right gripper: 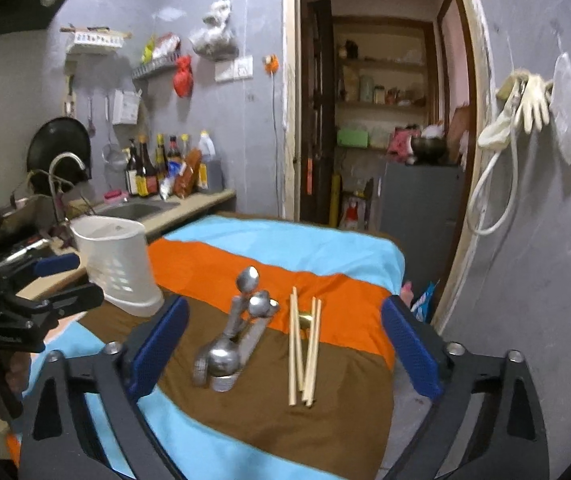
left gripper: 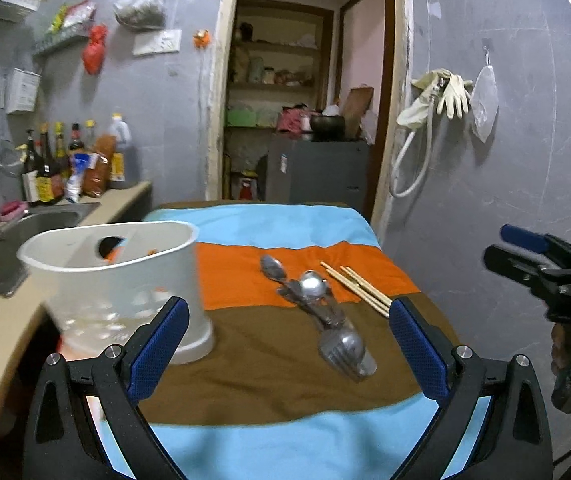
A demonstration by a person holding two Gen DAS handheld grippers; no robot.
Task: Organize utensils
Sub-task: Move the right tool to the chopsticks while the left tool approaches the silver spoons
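Both hand-held grippers – left (left gripper: 287,344), right (right gripper: 283,344) – are released, grasping nothing. Metal spoons (right gripper: 231,332) lie beside the white holder (right gripper: 119,266) – chopsticks (right gripper: 305,354) just past them.

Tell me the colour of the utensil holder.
White; the utensil holder shows best in the left wrist view.

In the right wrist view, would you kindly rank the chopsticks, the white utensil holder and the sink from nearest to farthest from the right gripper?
From the right gripper:
1. Chopsticks, between its open fingers, right of the pile of spoons.
2. White utensil holder, farther back on the left, at the cloth's edge.
3. Sink, behind the holder, in the counter.
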